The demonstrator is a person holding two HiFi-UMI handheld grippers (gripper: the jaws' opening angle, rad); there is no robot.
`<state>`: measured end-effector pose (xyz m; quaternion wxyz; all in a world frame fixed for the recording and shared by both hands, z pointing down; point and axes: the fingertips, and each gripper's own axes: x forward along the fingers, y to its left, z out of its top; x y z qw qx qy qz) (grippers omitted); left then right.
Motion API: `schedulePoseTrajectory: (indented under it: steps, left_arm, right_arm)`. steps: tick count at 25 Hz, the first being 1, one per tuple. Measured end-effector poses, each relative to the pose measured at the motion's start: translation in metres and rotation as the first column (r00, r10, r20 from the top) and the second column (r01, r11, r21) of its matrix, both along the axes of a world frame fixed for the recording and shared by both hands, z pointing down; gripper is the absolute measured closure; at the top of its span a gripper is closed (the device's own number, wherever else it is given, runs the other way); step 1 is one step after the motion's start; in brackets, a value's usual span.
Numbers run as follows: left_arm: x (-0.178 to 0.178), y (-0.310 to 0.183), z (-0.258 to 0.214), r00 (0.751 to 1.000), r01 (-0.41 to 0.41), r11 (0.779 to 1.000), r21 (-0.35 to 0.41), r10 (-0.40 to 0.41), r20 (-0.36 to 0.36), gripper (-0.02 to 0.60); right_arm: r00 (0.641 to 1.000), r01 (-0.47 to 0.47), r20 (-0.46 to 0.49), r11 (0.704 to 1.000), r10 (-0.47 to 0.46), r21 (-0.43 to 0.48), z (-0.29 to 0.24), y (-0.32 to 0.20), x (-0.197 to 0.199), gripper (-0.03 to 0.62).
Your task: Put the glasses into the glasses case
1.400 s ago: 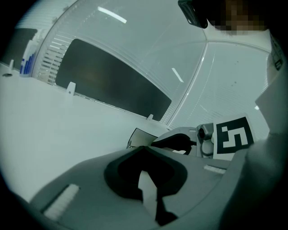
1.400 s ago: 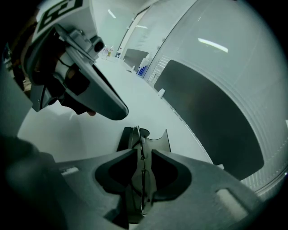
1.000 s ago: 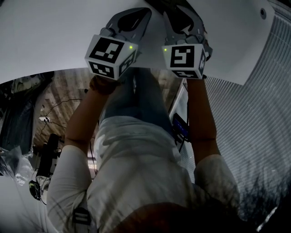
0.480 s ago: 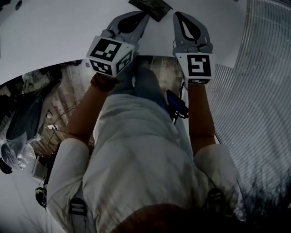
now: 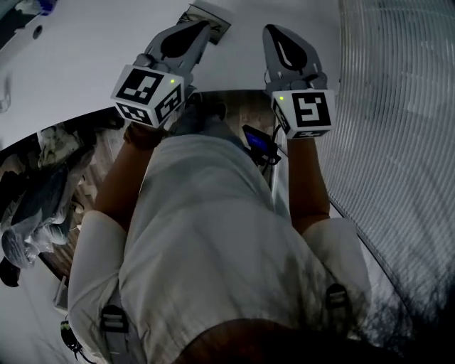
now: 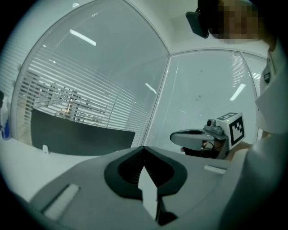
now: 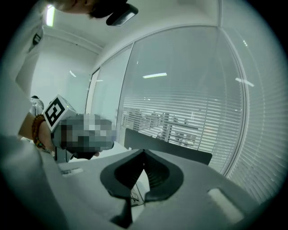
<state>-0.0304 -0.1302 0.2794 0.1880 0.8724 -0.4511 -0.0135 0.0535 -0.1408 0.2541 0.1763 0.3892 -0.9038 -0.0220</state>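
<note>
Currently, both grippers are held above the white tabletop [image 5: 78, 64] with nothing in them.
The left gripper [image 5: 204, 27] and right gripper [image 5: 274, 30] sit side by side, apart, near the tabletop's edge, each with its fingers clenched tip to tip on nothing. A flat rectangular item [image 5: 208, 14] lies on the tabletop just beyond the left gripper's tips; it is too dim to confirm as the glasses case. The glasses cannot be made out in any view. Window blinds [image 5: 398, 106] stand to the right.
</note>
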Motion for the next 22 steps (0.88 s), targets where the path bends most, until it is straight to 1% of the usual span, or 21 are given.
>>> schedulePoseTrajectory:
  steps: [5, 9, 12, 15, 17, 22]
  left_arm:
    - [0.017, 0.018, -0.040, 0.999, -0.038, 0.998, 0.046, 0.039, -0.010, 0.581]
    - [0.023, 0.036, -0.068, 0.998, -0.052, 0.996, 0.075, 0.055, -0.030, 0.581]
    - [0.026, 0.048, -0.087, 0.996, -0.074, 0.992, 0.104, 0.078, -0.035, 0.581]
    - [0.030, 0.060, -0.107, 0.994, -0.094, 0.987, 0.133, 0.100, -0.043, 0.581]
    - [0.036, 0.065, -0.118, 0.993, -0.106, 0.984, 0.140, 0.112, -0.035, 0.581]
    - [0.046, 0.066, -0.128, 0.993, -0.114, 0.981, 0.154, 0.120, -0.025, 0.581]
  right_arm:
    - [0.998, 0.004, 0.056, 0.999, -0.007, 0.044, -0.047, 0.011, 0.003, 0.592]
    - [0.990, -0.009, 0.143, 0.998, 0.000, 0.059, -0.084, 0.035, 0.006, 0.592]
    - [0.983, -0.014, 0.185, 0.997, -0.001, 0.079, -0.103, 0.052, 0.005, 0.592]
    - [0.970, -0.011, 0.242, 0.996, -0.011, 0.091, -0.118, 0.067, 0.002, 0.592]
    - [0.961, -0.008, 0.276, 0.996, -0.016, 0.088, -0.124, 0.075, 0.002, 0.592]
    - [0.959, 0.005, 0.281, 0.995, -0.032, 0.096, -0.126, 0.077, 0.002, 0.592]
